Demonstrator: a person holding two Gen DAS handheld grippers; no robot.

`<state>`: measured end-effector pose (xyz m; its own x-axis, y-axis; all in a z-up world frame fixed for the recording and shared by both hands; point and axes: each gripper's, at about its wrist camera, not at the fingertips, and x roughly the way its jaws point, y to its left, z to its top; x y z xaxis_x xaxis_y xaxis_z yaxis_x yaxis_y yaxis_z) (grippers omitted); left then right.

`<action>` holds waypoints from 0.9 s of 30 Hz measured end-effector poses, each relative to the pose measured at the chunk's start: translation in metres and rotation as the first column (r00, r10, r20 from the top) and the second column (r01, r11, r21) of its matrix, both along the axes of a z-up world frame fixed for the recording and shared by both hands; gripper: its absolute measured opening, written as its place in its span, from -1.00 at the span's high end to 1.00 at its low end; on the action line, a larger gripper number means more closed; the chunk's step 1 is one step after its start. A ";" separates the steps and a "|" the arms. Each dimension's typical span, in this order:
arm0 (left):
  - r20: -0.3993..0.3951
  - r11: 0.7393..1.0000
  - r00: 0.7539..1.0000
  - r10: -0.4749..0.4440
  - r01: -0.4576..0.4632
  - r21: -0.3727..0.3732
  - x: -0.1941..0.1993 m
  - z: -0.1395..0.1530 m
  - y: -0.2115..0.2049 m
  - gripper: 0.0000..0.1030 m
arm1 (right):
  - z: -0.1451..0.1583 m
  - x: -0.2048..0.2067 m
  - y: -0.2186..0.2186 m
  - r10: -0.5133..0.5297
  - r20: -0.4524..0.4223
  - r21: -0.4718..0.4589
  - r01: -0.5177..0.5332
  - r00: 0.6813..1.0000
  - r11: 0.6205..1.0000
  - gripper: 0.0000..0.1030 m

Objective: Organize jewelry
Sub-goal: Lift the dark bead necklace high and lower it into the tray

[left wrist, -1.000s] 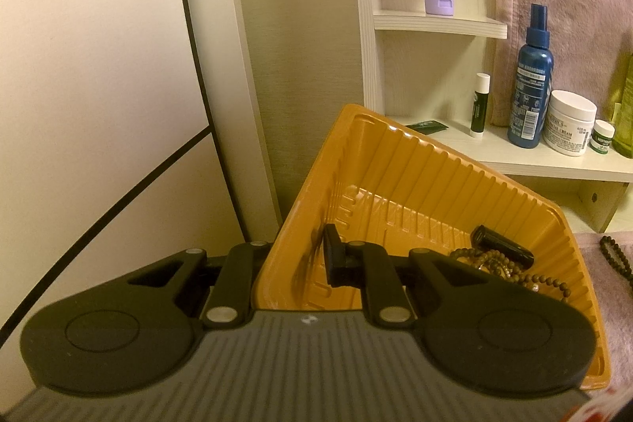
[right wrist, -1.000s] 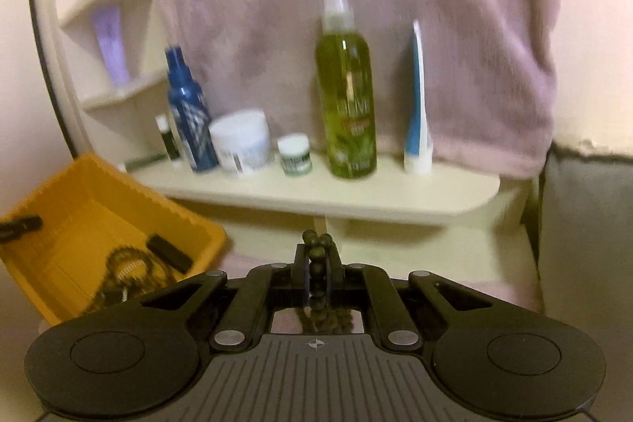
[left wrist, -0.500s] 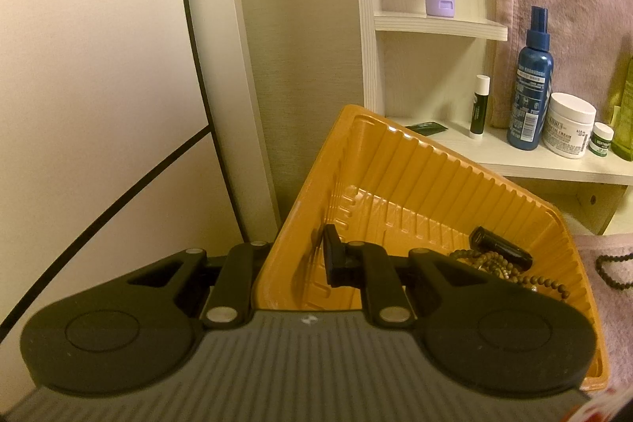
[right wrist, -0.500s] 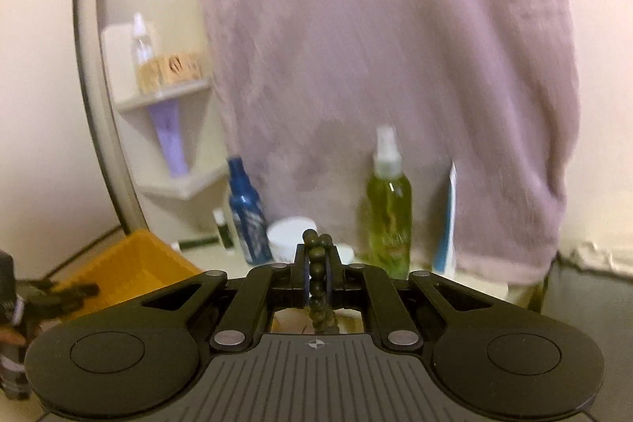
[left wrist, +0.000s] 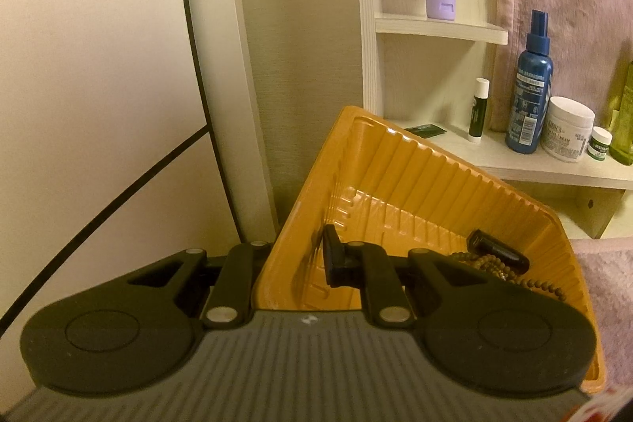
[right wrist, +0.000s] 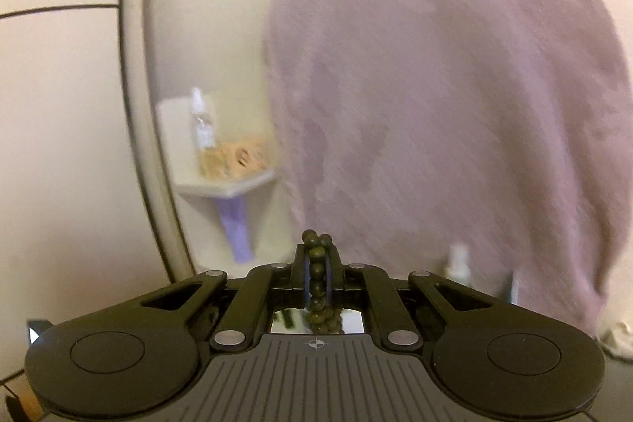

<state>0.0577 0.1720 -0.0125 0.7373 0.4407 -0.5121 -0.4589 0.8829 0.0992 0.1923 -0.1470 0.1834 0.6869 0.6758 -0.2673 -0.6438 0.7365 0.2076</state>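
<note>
Towel [right wrist: 455,105] ahead; R gripper [right wrist: 316,275] clamps beads [right wrist: 316,263].

Left gripper [left wrist: 312,263] and right gripper [right wrist: 316,273] jaws both clamped.

The left gripper's [left wrist: 294,260] outer finger is hidden behind the orange tray's [left wrist: 415,176] wall; at three o'clock, shelf bottles [left wrist: 623,121] are cropped.

The tray [left wrist: 427,184] stands tilted before the shelf [left wrist: 554,171], its near wall between the left hand-held gripper's [left wrist: 300,263] fingers. In the tray, at four o'clock, a bracelet [left wrist: 494,265] lies against a tube [left wrist: 498,250]. On the shelf, at two o'clock, bottle [left wrist: 530,86], then jar [left wrist: 567,127] rightward.
</note>
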 end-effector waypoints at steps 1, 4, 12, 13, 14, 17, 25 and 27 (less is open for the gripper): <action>0.000 1.000 1.000 0.000 0.000 0.000 0.000 0.000 0.000 0.73 | 0.004 -0.001 0.004 0.010 0.004 0.009 -0.010 1.000 1.000 0.86; 0.001 1.000 1.000 -0.002 0.002 0.000 -0.001 0.000 0.000 0.73 | 0.011 -0.003 0.016 0.057 0.007 0.037 -0.057 0.998 0.998 0.86; 0.000 1.000 1.000 -0.002 0.002 0.001 -0.001 0.001 0.000 0.73 | 0.009 -0.007 0.059 0.161 -0.015 0.077 -0.159 0.987 0.984 0.86; 0.001 1.000 1.000 -0.002 0.002 0.001 -0.002 0.001 0.000 0.73 | 0.007 -0.006 0.067 0.170 -0.023 0.076 -0.168 0.985 0.983 0.86; 0.001 1.000 1.000 -0.003 0.003 0.001 -0.002 0.002 -0.001 0.73 | 0.003 -0.005 0.076 0.184 -0.033 0.071 -0.181 0.982 0.981 0.86; 0.001 1.000 1.000 -0.003 0.003 0.000 -0.002 0.002 -0.001 0.73 | -0.014 0.001 0.093 0.211 -0.074 0.051 -0.208 0.975 0.977 0.86; 0.003 1.000 1.000 -0.003 0.003 0.000 -0.003 0.002 -0.001 0.73 | -0.075 0.020 0.132 0.250 -0.235 -0.010 -0.259 0.939 0.966 0.86; 0.003 1.000 1.000 -0.003 0.003 -0.001 -0.003 0.002 -0.001 0.73 | -0.094 0.025 0.139 0.253 -0.283 -0.024 -0.271 0.925 0.962 0.86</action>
